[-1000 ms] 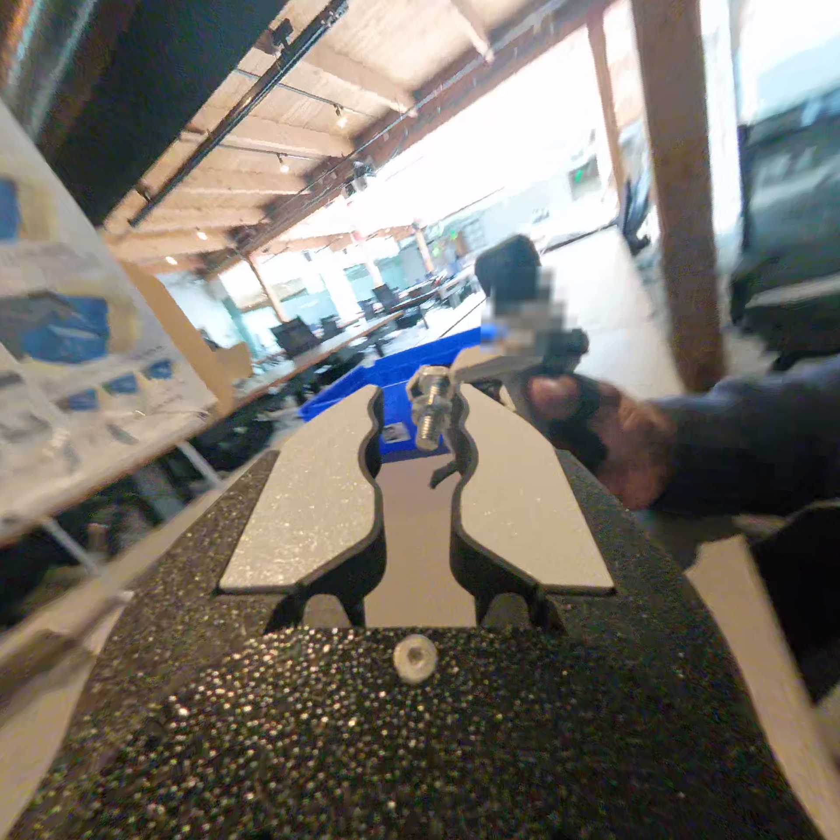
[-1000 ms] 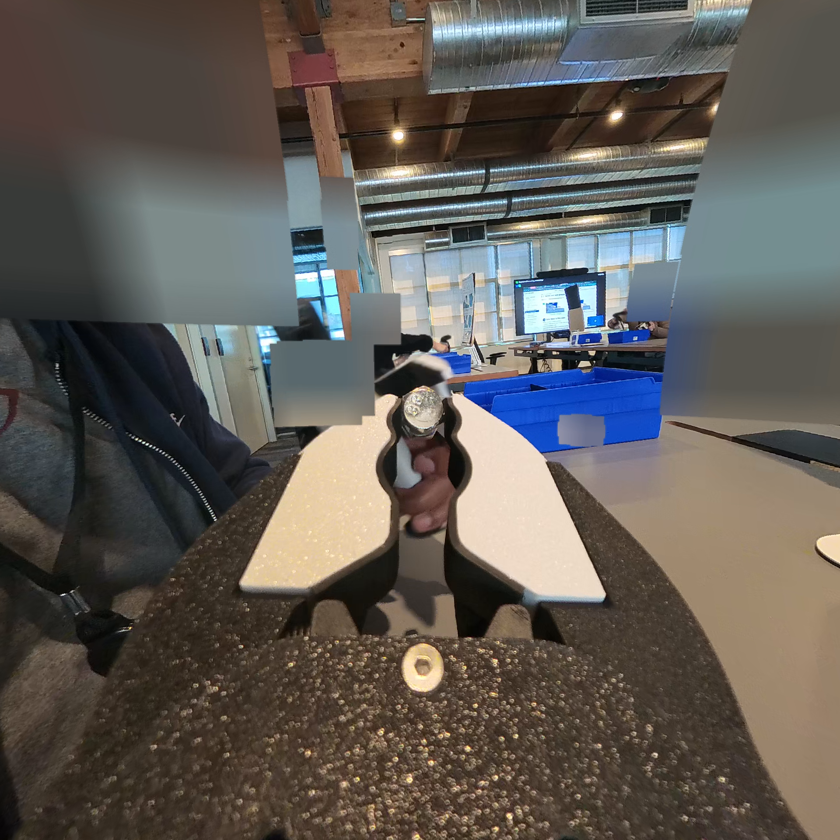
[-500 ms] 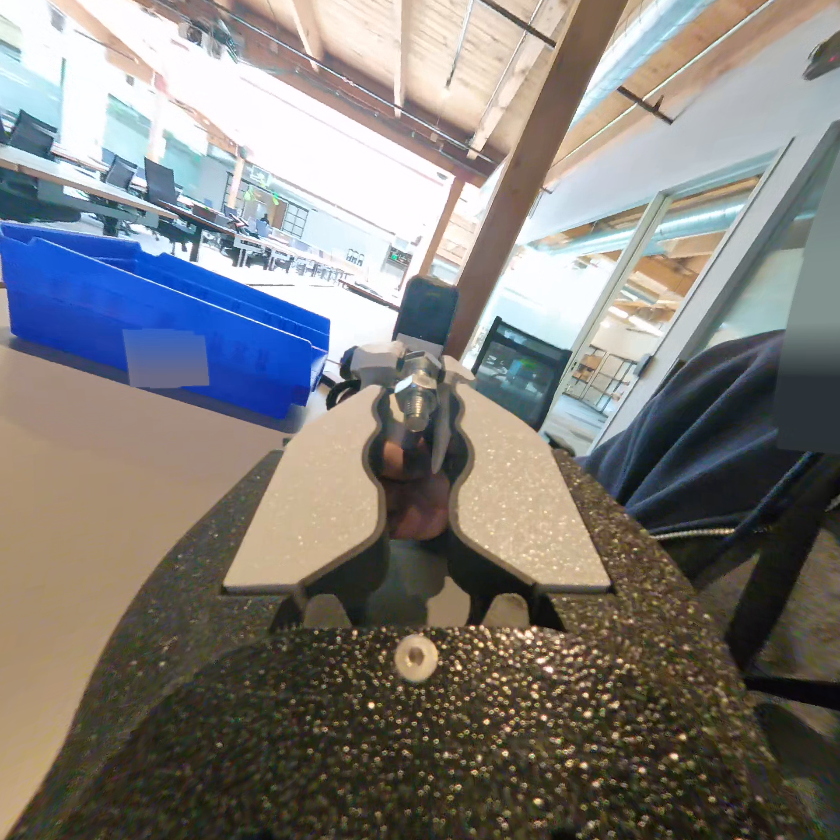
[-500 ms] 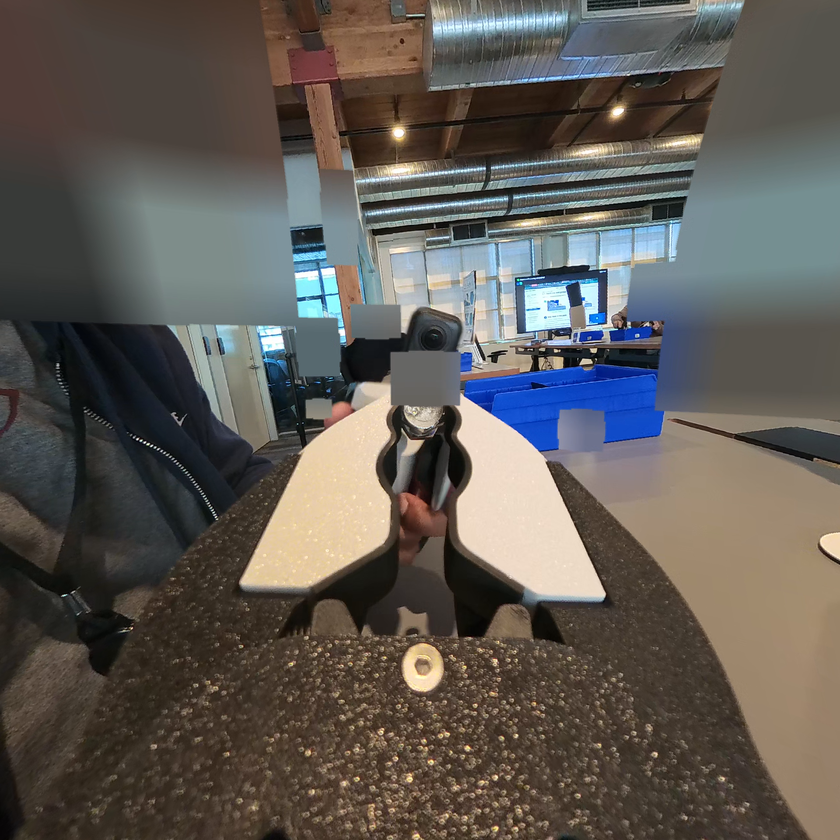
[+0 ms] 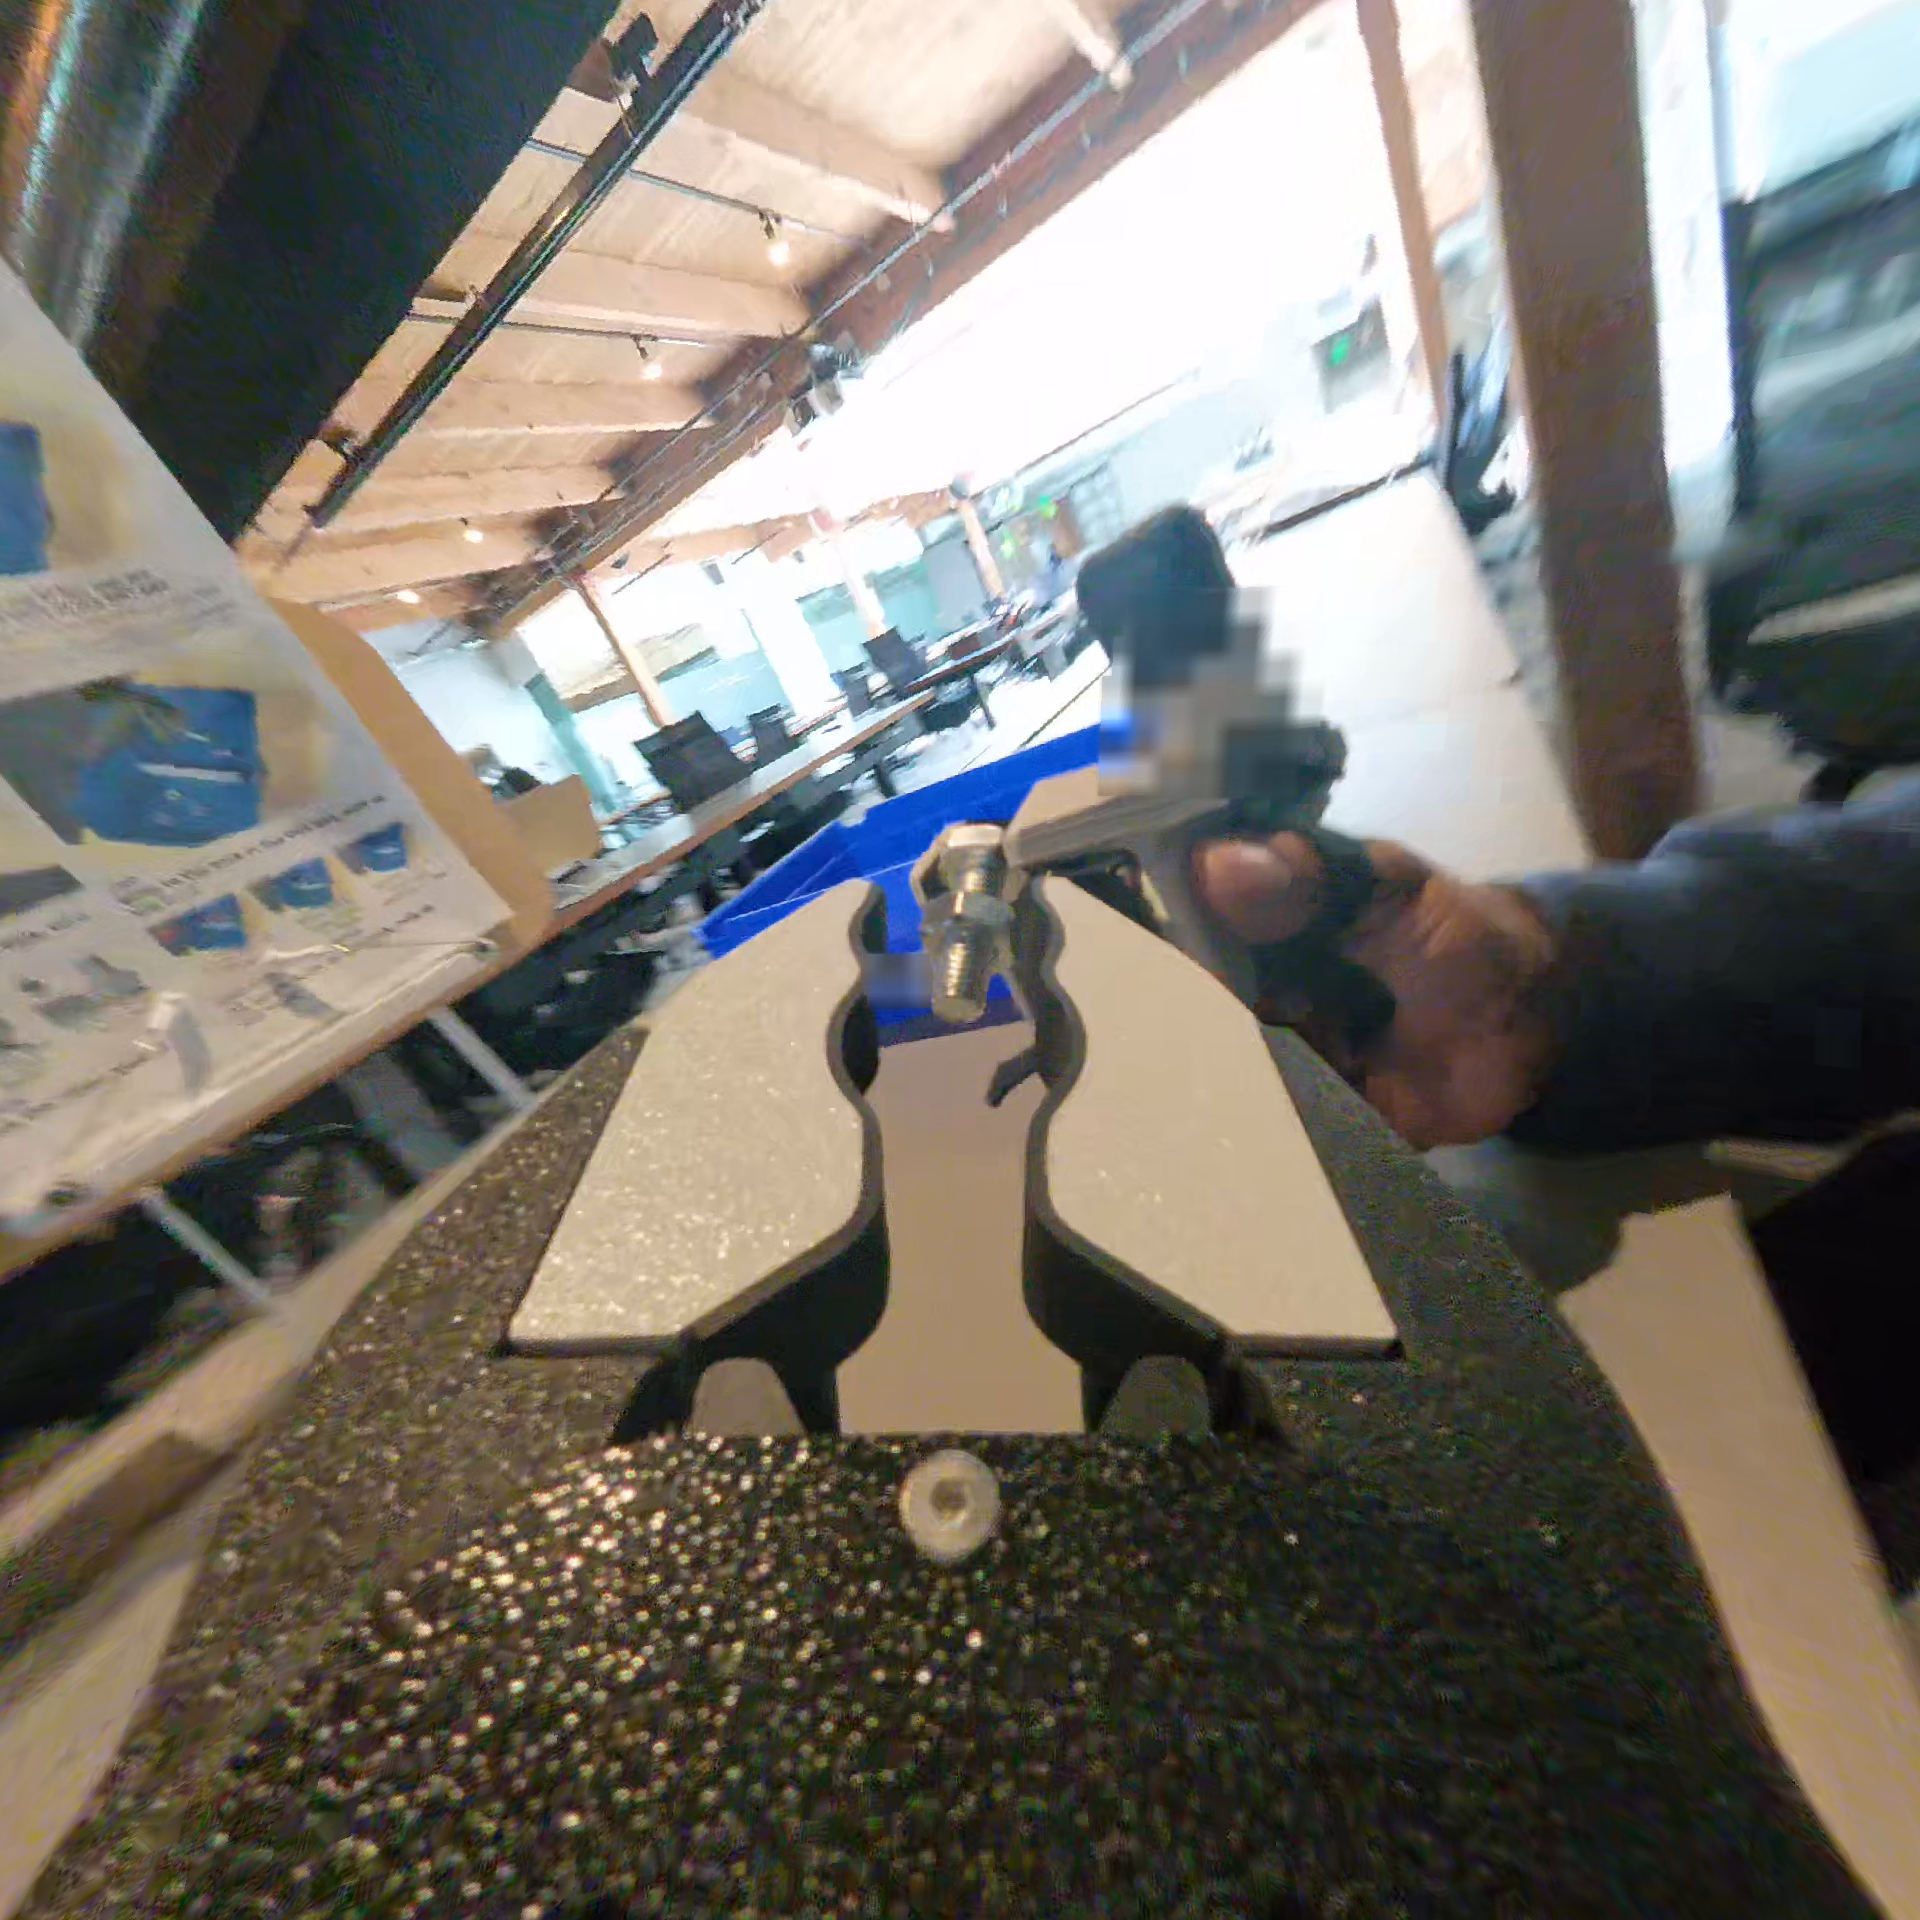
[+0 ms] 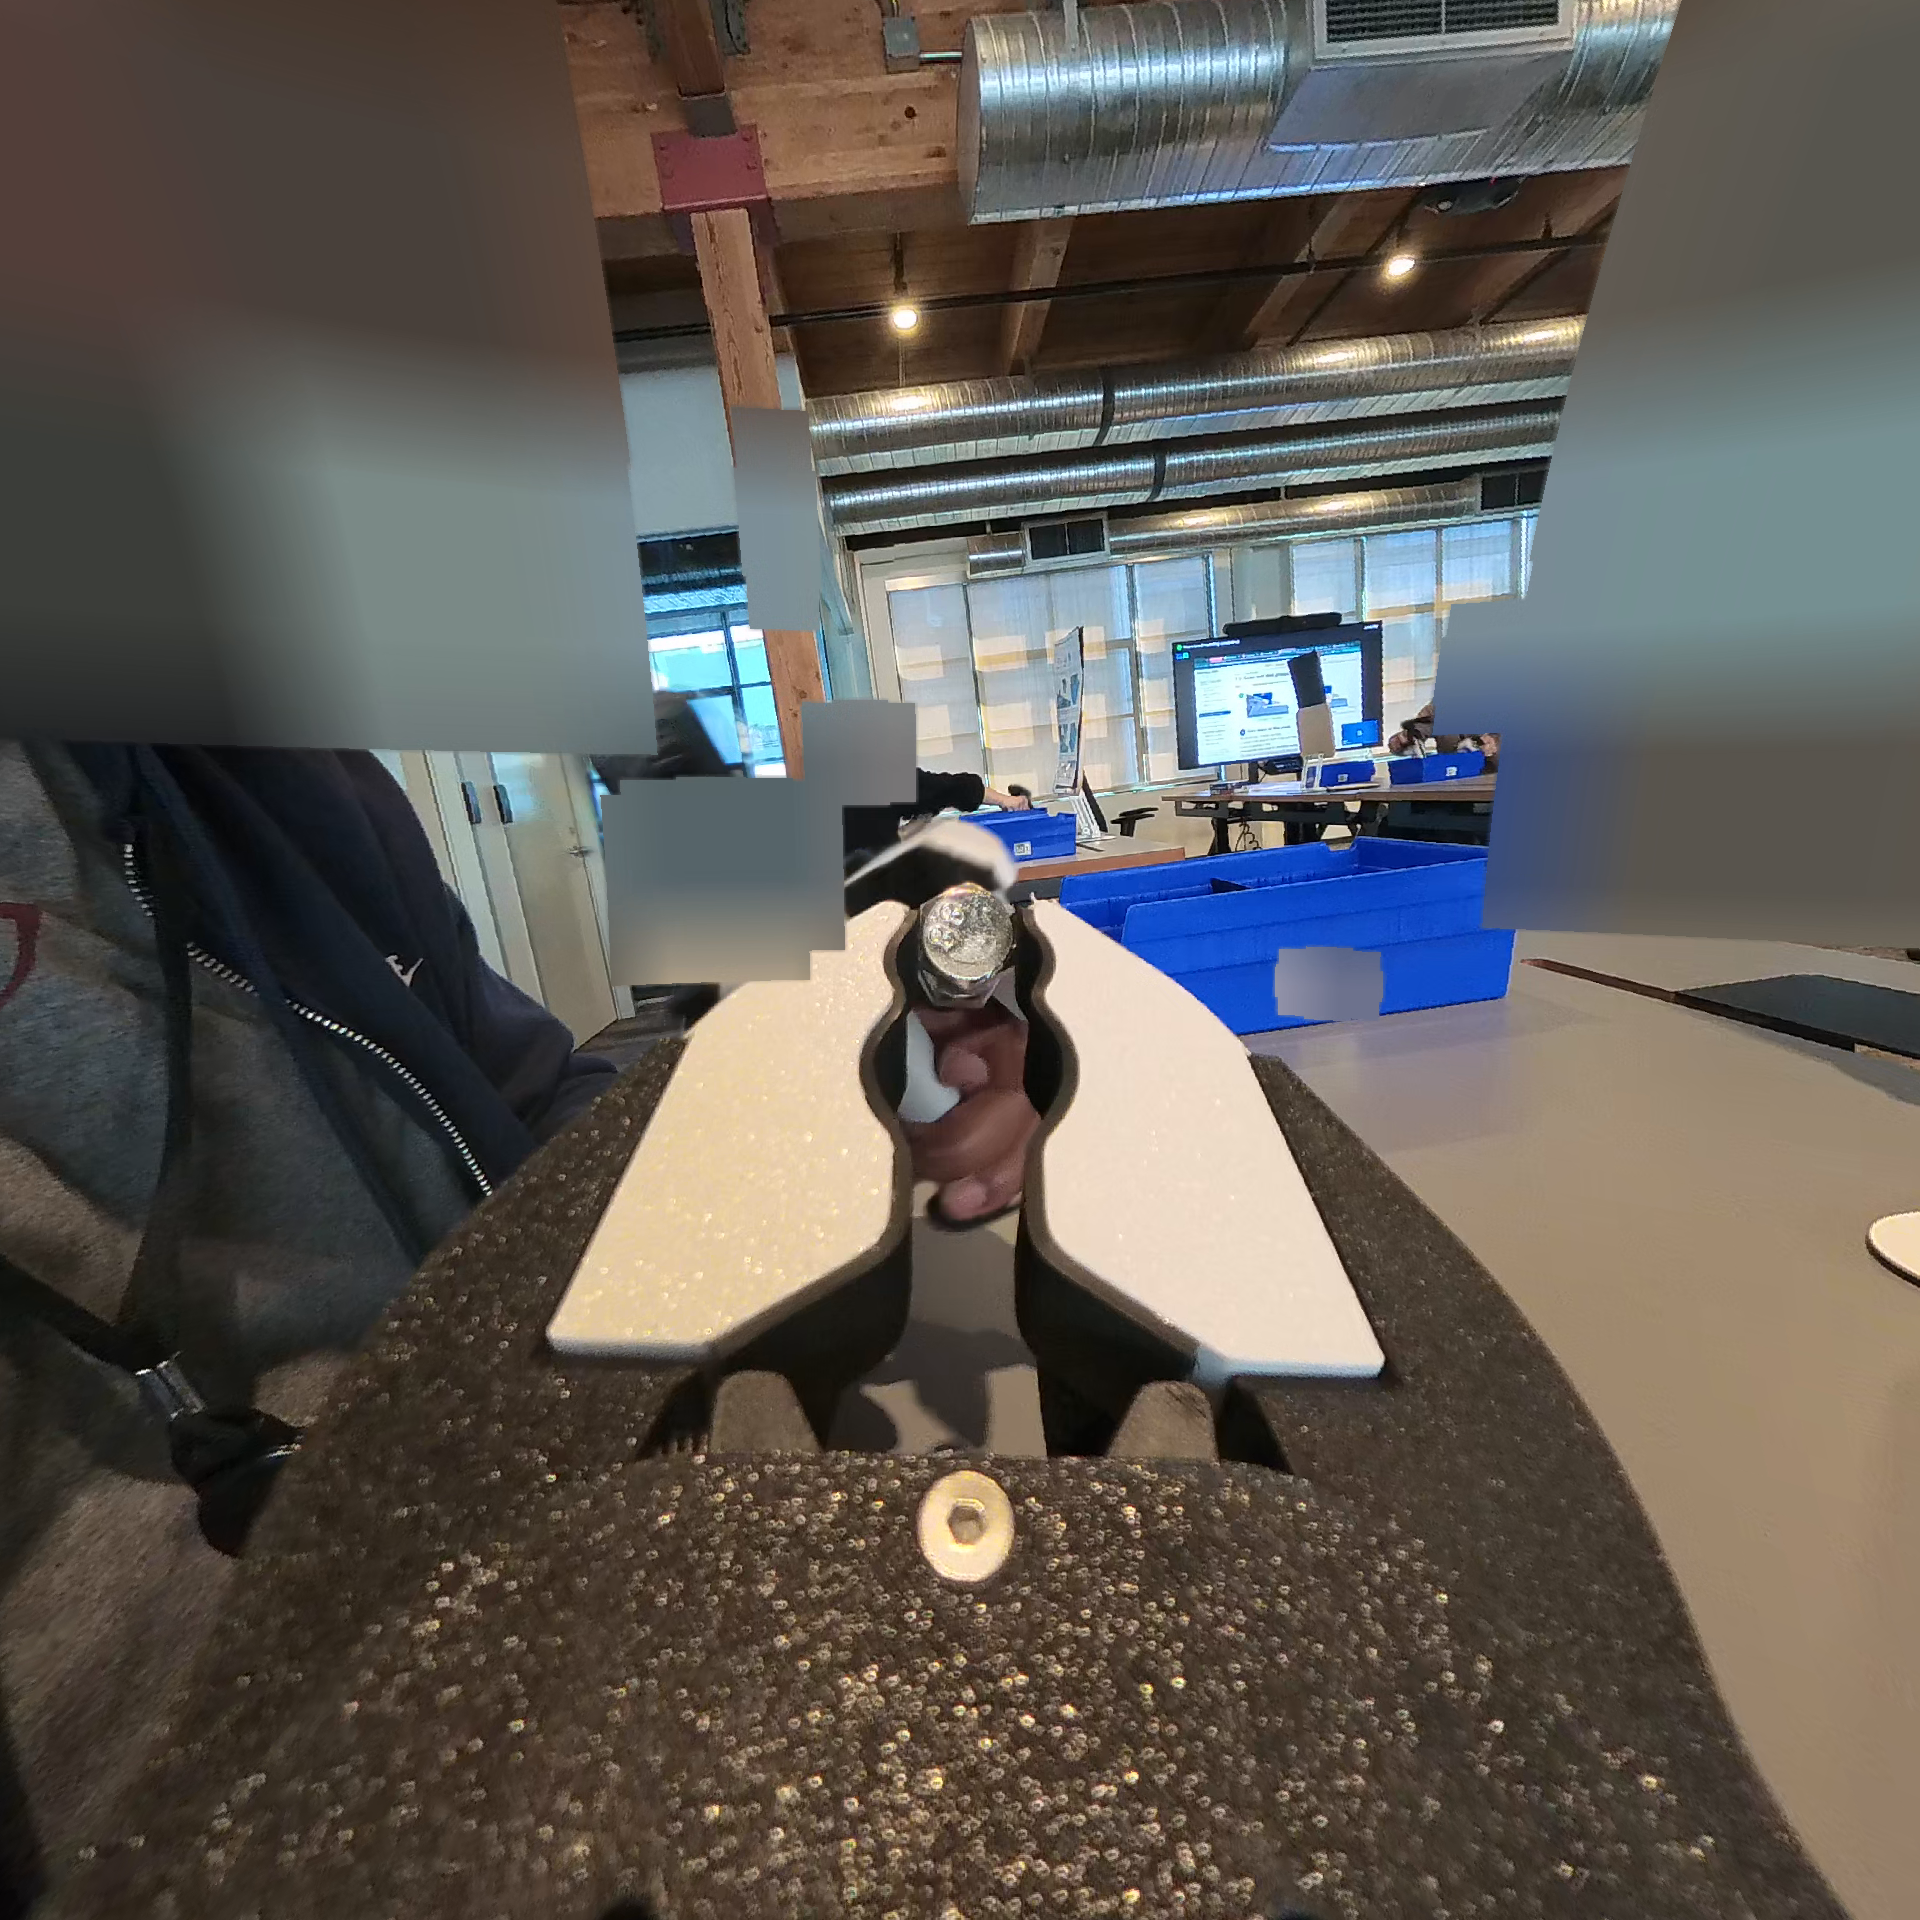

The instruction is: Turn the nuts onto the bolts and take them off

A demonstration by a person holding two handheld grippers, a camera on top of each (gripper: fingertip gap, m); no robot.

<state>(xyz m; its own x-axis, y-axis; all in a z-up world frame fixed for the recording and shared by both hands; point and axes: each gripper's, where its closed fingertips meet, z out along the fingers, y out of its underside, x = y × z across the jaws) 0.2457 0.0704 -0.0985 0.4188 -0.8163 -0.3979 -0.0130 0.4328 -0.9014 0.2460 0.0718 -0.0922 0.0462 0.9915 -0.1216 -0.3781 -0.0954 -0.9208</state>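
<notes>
My right gripper (image 6: 966, 961) clamps the bolt (image 6: 964, 940) by its head, above the desk (image 6: 1558, 1143). My left gripper (image 5: 951, 966) stands open around the nut (image 5: 968, 916); I'd close squarely on its flats before turning.

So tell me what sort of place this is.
Probably an open-plan workshop or lab office: exposed metal ducts under a timber ceiling, blue parts bins on grey tables, and a monitor on a far desk.
</notes>
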